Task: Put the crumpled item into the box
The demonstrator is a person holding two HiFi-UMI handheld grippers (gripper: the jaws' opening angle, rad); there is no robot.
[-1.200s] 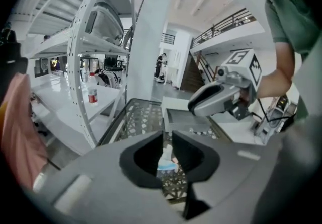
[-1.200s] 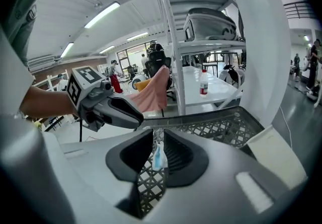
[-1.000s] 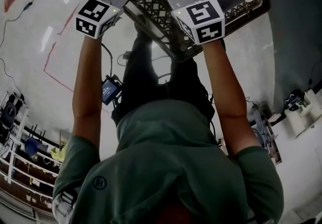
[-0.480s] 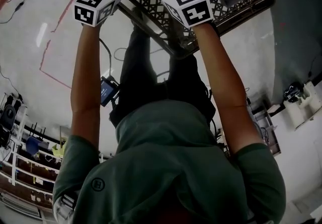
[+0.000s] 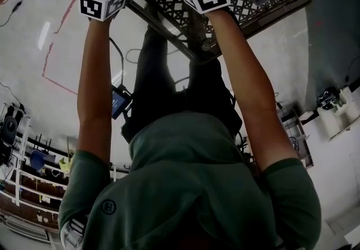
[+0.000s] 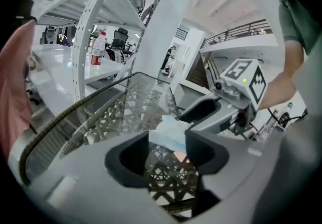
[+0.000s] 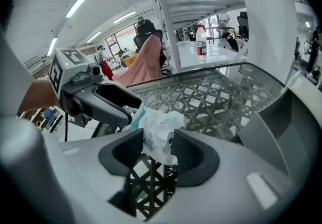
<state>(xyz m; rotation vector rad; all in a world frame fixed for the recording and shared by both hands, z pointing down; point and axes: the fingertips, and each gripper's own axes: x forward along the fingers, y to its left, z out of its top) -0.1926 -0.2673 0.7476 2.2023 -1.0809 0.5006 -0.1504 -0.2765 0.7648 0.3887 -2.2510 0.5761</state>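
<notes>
Crumpled item (image 7: 156, 128) between opening jaws, over box (image 7: 217, 96).

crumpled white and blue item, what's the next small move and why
Probably draw the right gripper and left gripper apart: their jaws are opening, and the crumpled white-and-blue item sits between the right one's jaws over the dark lattice crate.

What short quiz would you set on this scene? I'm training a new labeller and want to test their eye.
1. True or false: the item is solid black.
2. What lies under the left claw and right claw? A box B plate C sink
3. How many claws have the item between their jaws?
Key: 1 false. 2 A. 3 two; both claws' jaws are opening.
</notes>
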